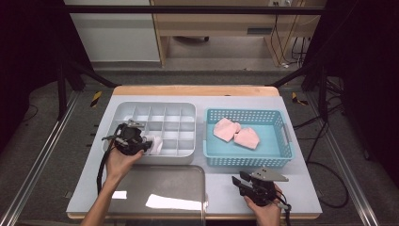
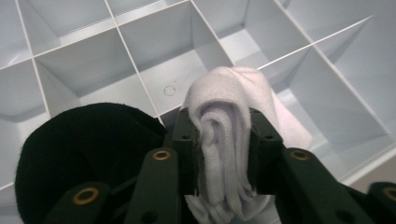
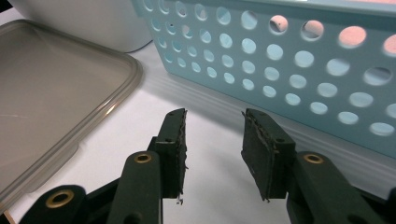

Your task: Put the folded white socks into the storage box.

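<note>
Left gripper (image 2: 223, 154): jaws clamped on folded white cloth (image 2: 233, 126), held over front-left cells of grey divided organizer (image 1: 181, 109). Right gripper (image 3: 214, 149): jaws parted, nothing between them, low over white table (image 3: 210, 135) beside blue perforated basket (image 3: 289, 56) and clear lid (image 3: 56, 93)

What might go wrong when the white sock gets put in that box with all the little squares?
The left hand-held gripper is shut on the rolled white sock right above a thin divider of the grey box, so the sock may land astride two squares. A black sock sits in the next square and might get nudged. The roll bulges past the jaws and may unfold once let go.
</note>
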`<state>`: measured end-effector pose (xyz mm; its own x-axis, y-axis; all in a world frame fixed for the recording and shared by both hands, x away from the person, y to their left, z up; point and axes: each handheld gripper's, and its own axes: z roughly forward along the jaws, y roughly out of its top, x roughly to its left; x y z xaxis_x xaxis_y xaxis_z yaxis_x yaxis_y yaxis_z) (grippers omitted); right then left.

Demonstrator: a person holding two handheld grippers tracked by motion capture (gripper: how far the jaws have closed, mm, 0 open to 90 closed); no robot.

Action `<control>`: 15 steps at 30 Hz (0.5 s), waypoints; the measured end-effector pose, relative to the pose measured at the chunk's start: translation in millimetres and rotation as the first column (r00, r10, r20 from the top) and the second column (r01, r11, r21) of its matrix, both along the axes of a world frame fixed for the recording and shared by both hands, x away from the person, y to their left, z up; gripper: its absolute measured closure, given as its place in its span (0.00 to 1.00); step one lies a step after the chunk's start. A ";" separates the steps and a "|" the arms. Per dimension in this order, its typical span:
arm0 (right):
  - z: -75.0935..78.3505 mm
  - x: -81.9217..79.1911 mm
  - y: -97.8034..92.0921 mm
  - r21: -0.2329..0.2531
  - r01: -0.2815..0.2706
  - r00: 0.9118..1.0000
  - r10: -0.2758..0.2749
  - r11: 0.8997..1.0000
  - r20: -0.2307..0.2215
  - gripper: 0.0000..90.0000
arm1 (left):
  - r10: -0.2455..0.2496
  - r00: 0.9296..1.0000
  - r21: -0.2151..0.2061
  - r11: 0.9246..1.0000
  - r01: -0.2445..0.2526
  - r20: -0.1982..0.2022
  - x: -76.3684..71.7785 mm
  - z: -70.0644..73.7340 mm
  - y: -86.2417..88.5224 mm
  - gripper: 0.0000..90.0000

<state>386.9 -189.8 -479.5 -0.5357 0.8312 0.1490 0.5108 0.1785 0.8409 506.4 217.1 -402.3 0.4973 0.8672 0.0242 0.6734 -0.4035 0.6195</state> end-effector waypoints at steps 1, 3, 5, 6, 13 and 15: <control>-0.1 0.0 0.5 -0.001 -0.001 1.000 0.001 1.000 -0.001 0.67 | -0.002 1.000 0.031 1.000 0.002 -0.013 0.5 -1.4 -2.6 0.78; -0.3 0.1 1.8 -0.004 -0.009 1.000 0.009 1.000 0.000 0.67 | 0.002 0.999 0.063 0.998 0.000 -0.033 1.0 -4.3 -7.3 0.80; -0.2 0.1 3.1 -0.004 -0.012 1.000 0.012 1.000 0.002 0.67 | 0.001 0.998 0.086 0.996 0.005 -0.068 3.9 -8.6 -8.7 0.80; -0.2 0.3 3.7 -0.002 -0.013 1.000 0.013 1.000 -0.004 0.67 | 0.001 0.996 0.091 0.996 0.007 -0.084 5.3 -11.8 -8.8 0.80; 0.1 0.8 2.6 -0.006 -0.008 1.000 0.008 1.000 0.001 0.67 | -0.005 0.997 0.032 0.999 0.008 -0.079 4.5 -13.1 -3.3 0.76; 0.5 0.1 1.5 0.000 -0.007 1.000 0.007 1.000 -0.001 0.66 | -0.015 0.998 0.009 1.000 0.016 -0.066 1.8 -9.5 -1.2 0.72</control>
<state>386.9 -188.2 -478.9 -0.5411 0.8277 0.1489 0.5102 0.1823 0.8406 508.2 215.8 -411.8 0.5118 0.8591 -0.0003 0.7058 -0.4202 0.5703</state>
